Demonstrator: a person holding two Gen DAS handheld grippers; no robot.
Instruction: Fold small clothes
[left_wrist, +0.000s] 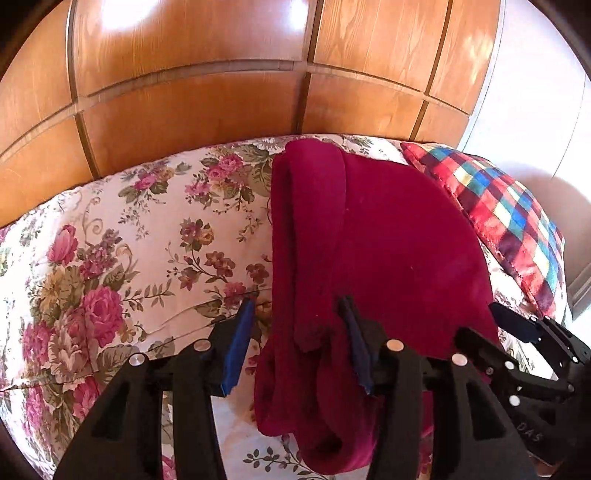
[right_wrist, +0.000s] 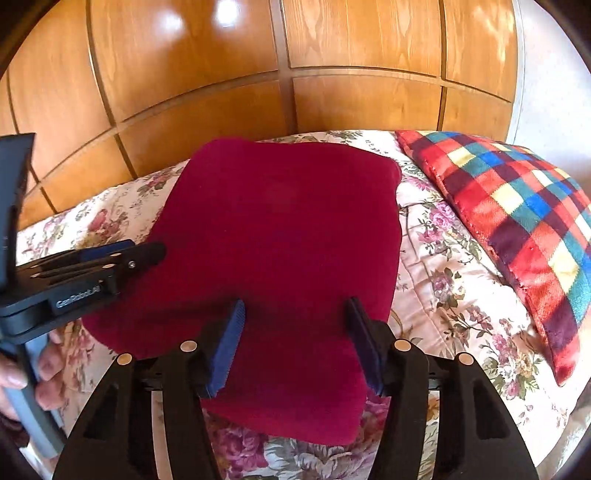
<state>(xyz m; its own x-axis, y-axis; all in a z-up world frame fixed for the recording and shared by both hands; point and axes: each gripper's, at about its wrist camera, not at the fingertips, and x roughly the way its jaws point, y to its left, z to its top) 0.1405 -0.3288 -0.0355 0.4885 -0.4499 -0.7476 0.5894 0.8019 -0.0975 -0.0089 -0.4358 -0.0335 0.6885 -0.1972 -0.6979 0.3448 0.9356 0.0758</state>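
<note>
A dark red garment (right_wrist: 273, 236) lies on a floral bedspread (left_wrist: 122, 243), already folded into a rough rectangle, its doubled edge bunched toward the left. A plaid cushion (right_wrist: 517, 221) sits at the far right, clear of the work. The left gripper (left_wrist: 295, 332) hangs over the garment's near left edge, fingers spread wide, holding nothing. The right gripper (right_wrist: 295, 332) is likewise wide open and empty above the near edge, seemingly poised to take hold for another fold.

1 red garment (right_wrist: 269, 236), 1 checked pillow (right_wrist: 517, 221), 1 floral bedspread (right_wrist: 443, 288), 2 claws (right_wrist: 295, 314).
</note>
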